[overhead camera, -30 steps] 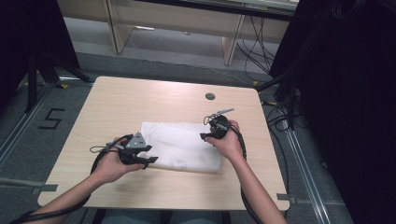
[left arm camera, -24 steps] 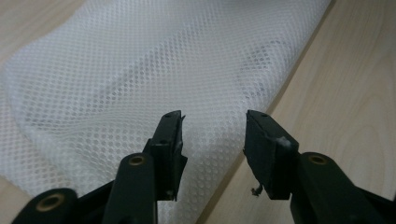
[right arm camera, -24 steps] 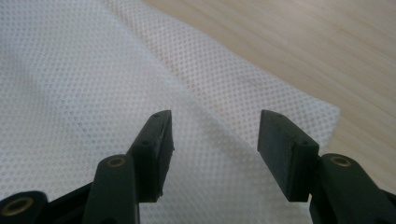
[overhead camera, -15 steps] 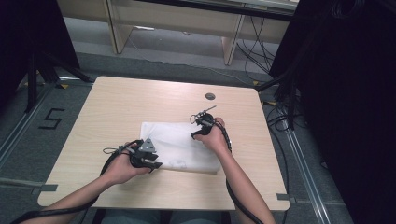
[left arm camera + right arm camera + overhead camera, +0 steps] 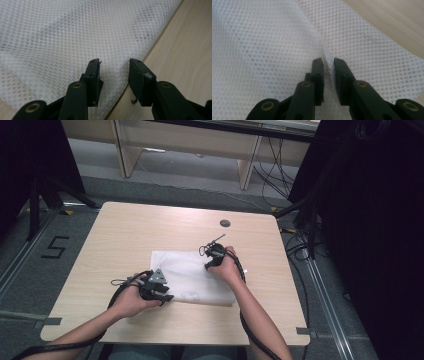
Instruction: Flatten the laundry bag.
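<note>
A white mesh cloth [image 5: 190, 275] lies flat on the wooden table [image 5: 125, 230]. My left gripper [image 5: 165, 296] rests at its near left corner. In the left gripper view the mesh cloth [image 5: 75, 32] has its edge between the jaws of the left gripper [image 5: 113, 67]. Those jaws have just been closing but still stand apart, not pressing. My right gripper [image 5: 207, 265] is down on the cloth's far right part. In the right gripper view the jaws of the right gripper [image 5: 328, 65] have just been closing and pinch a raised fold of the mesh cloth [image 5: 262, 37].
A round cable hole [image 5: 225, 223] sits in the table beyond the cloth. Bare wood surrounds the cloth on all sides. Desk legs [image 5: 248, 167] and cables [image 5: 300, 245] lie beyond and right of the table. A taped "5" [image 5: 55, 247] marks the floor at left.
The right hand moved left across the cloth and down onto it, then stayed. The left hand barely shifted at the near left corner.
</note>
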The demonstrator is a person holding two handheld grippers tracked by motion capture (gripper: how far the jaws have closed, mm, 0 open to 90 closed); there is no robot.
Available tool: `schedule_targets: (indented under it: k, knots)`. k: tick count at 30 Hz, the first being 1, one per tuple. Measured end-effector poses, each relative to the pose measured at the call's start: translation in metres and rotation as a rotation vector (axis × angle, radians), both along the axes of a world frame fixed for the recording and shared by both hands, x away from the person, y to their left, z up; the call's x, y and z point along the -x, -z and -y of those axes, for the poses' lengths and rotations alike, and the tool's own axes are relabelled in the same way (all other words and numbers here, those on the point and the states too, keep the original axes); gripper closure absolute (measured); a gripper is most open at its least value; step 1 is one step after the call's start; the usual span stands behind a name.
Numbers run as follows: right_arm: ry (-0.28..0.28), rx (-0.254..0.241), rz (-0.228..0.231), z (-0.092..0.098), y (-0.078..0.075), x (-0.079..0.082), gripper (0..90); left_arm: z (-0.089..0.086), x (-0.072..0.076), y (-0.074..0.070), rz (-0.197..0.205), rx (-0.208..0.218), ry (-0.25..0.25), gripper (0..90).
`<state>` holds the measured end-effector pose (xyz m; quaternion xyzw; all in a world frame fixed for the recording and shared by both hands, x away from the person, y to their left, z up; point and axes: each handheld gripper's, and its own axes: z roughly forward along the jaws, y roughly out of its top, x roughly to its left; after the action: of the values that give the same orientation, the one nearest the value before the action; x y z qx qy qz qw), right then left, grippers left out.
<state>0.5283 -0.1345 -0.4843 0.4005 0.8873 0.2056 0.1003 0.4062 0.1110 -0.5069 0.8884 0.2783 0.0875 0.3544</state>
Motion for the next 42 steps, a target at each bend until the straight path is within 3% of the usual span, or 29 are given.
schedule_targets:
  k: [4, 11, 16, 28, 31, 32, 35, 36, 42]
  knots:
    - [-0.057, 0.043, -0.006, -0.005, -0.004, 0.001, 88.1, 0.000, 0.000, -0.001, 0.016, -0.016, 0.009, 60.7]
    - [-0.058, 0.041, -0.003, -0.006, -0.011, 0.004, 89.1, 0.000, 0.000, 0.000, 0.017, -0.012, 0.005, 60.8]
    - [-0.063, 0.041, 0.024, -0.010, -0.022, 0.009, 89.1, 0.000, 0.001, 0.000, 0.020, -0.006, -0.002, 61.0]
    - [-0.124, -0.018, 0.117, -0.009, -0.056, 0.032, 89.1, 0.000, 0.002, 0.001, 0.021, 0.001, -0.012, 61.6]
    - [-0.134, -0.044, 0.129, -0.007, -0.061, 0.040, 89.1, 0.000, 0.002, 0.001, 0.021, 0.001, -0.010, 61.7]
    - [-0.111, -0.058, 0.117, -0.008, -0.062, 0.045, 89.0, 0.000, 0.002, 0.001, 0.022, 0.002, -0.011, 61.7]
    - [-0.148, -0.062, 0.154, -0.007, -0.065, 0.051, 88.9, 0.000, 0.002, 0.001, 0.023, -0.003, -0.009, 61.6]
    - [-0.152, -0.074, 0.148, -0.009, -0.067, 0.057, 88.7, 0.000, 0.002, 0.001, 0.023, -0.003, -0.009, 61.6]
    - [-0.181, -0.069, 0.181, -0.010, -0.073, 0.073, 88.6, -0.001, 0.001, 0.002, 0.038, -0.011, -0.001, 61.6]
